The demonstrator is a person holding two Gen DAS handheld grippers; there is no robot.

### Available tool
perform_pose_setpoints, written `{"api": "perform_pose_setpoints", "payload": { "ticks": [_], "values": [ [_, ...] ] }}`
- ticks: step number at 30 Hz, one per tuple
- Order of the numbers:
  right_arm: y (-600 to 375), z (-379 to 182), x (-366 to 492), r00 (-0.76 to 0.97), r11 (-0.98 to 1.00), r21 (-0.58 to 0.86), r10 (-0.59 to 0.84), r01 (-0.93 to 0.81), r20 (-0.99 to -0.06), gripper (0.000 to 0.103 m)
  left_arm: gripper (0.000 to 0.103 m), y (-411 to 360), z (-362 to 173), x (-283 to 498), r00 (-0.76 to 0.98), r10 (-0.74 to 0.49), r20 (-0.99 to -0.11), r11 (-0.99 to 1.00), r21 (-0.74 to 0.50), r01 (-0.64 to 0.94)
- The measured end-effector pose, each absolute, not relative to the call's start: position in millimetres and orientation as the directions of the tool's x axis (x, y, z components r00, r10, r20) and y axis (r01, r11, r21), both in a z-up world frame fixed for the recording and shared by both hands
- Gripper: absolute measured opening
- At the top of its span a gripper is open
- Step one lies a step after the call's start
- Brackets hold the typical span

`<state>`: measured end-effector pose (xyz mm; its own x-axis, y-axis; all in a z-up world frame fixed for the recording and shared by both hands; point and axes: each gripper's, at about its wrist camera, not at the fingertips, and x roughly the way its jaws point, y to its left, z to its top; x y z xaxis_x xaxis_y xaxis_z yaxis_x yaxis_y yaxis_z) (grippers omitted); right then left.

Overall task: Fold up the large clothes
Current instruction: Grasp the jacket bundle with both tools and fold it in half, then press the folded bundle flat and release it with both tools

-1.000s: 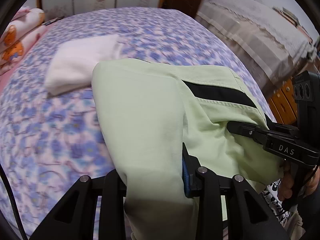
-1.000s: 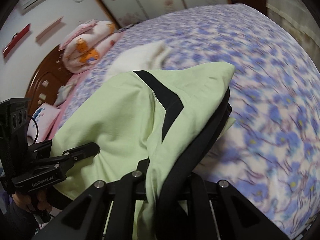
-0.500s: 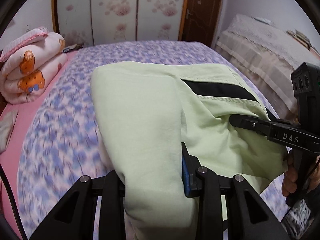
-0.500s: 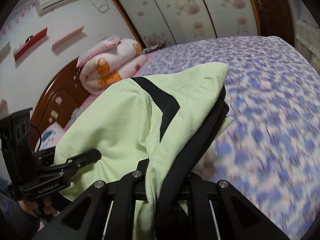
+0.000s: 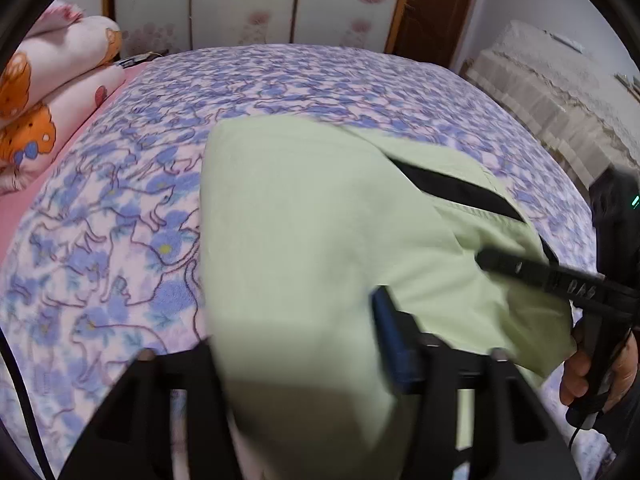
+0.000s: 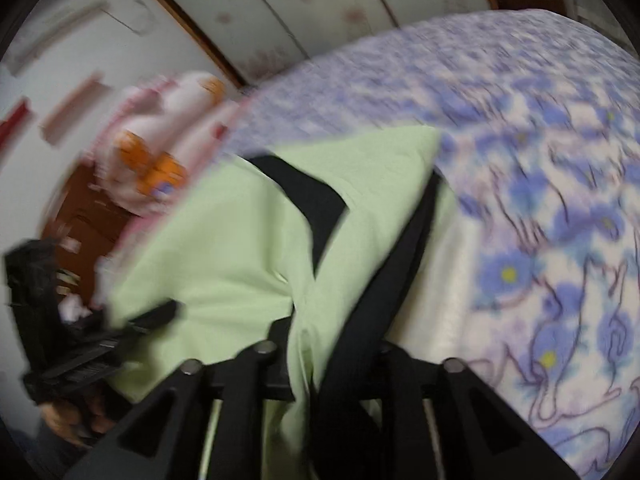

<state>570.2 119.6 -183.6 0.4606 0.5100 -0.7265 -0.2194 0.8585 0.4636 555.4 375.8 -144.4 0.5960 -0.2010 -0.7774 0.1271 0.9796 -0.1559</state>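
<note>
A light green garment [image 5: 304,216] with black trim [image 5: 460,190] hangs folded over both grippers above the bed. My left gripper [image 5: 304,344] is shut on its left part, the cloth draped over the fingers and hiding them. My right gripper [image 6: 320,356] is shut on the right part of the green garment [image 6: 224,248], near its black band [image 6: 312,204]. The right gripper also shows in the left wrist view [image 5: 496,264], pinching the cloth. The left gripper shows at the left of the right wrist view [image 6: 156,316]. Both views are motion-blurred.
The bed with a blue floral cover [image 5: 120,216] lies below and ahead. A rolled pink quilt with orange bears [image 5: 44,92] sits at the bed's left. A sofa with a lace cover [image 5: 560,92] stands right, wardrobe doors [image 5: 248,0] behind.
Both grippers tipped up and then back down toward the bed, carrying the green garment. The white folded item seen earlier on the bed is out of view.
</note>
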Motion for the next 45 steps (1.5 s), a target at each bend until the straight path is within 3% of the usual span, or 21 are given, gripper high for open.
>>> {"api": "perform_pose_setpoints", "payload": {
  "ticks": [1, 2, 7, 12, 15, 17, 20, 25, 30, 42, 45],
  "values": [
    [117.2, -189.6, 569.2, 0.465, 0.851, 0.473, 0.522, -0.228, -0.715, 0.024, 0.072, 382.7, -150.8, 553.9, 0.609, -0.224, -0.761, 0.974, -0.193, 0.118],
    [113.3, -192.4, 567.6, 0.47, 0.839, 0.486, 0.541, -0.244, -0.698, 0.024, 0.075, 387.2, -155.7, 551.1, 0.61, -0.245, -0.753, 0.968, -0.227, 0.109],
    [111.7, -174.3, 563.3, 0.422, 0.844, 0.453, 0.536, -0.285, -0.731, 0.029, 0.079, 400.9, -158.9, 547.0, 0.598, -0.284, -0.75, 0.95, -0.306, 0.067],
    [97.8, -136.4, 545.5, 0.418, 0.887, 0.355, 0.454, -0.296, -0.787, 0.031, 0.079, 404.8, -123.6, 520.3, 0.631, -0.188, -0.752, 0.971, -0.239, 0.005],
    [87.3, -116.4, 529.7, 0.48, 0.905, 0.296, 0.414, -0.304, -0.774, 0.032, 0.074, 408.1, -97.8, 496.2, 0.677, -0.136, -0.723, 0.977, -0.213, -0.032],
    [88.3, -101.9, 514.0, 0.541, 0.914, 0.246, 0.391, -0.323, -0.744, 0.032, 0.048, 405.4, -87.4, 484.1, 0.689, -0.124, -0.714, 0.98, -0.197, -0.028],
    [101.4, -93.2, 493.9, 0.578, 0.907, 0.205, 0.396, -0.368, -0.713, 0.031, 0.022, 387.7, -86.1, 469.8, 0.669, -0.131, -0.731, 0.986, -0.165, 0.013],
    [124.2, -109.7, 478.1, 0.561, 0.914, 0.154, 0.357, -0.377, -0.747, 0.023, 0.018, 351.5, -97.4, 449.8, 0.652, -0.091, -0.752, 0.996, -0.061, 0.069],
    [118.4, -138.3, 478.4, 0.532, 0.933, 0.117, 0.294, -0.341, -0.794, 0.023, 0.017, 341.9, -119.3, 454.1, 0.617, 0.02, -0.786, 0.996, 0.067, 0.054],
    [106.2, -142.0, 470.5, 0.49, 0.936, 0.151, 0.299, -0.319, -0.818, 0.021, 0.017, 350.1, -118.2, 454.9, 0.609, 0.028, -0.792, 1.0, 0.018, -0.023],
    [105.1, -134.9, 465.6, 0.491, 0.938, 0.14, 0.288, -0.316, -0.822, 0.024, 0.021, 349.7, -112.3, 453.3, 0.607, 0.022, -0.794, 0.999, -0.011, -0.05]
  ]
}}
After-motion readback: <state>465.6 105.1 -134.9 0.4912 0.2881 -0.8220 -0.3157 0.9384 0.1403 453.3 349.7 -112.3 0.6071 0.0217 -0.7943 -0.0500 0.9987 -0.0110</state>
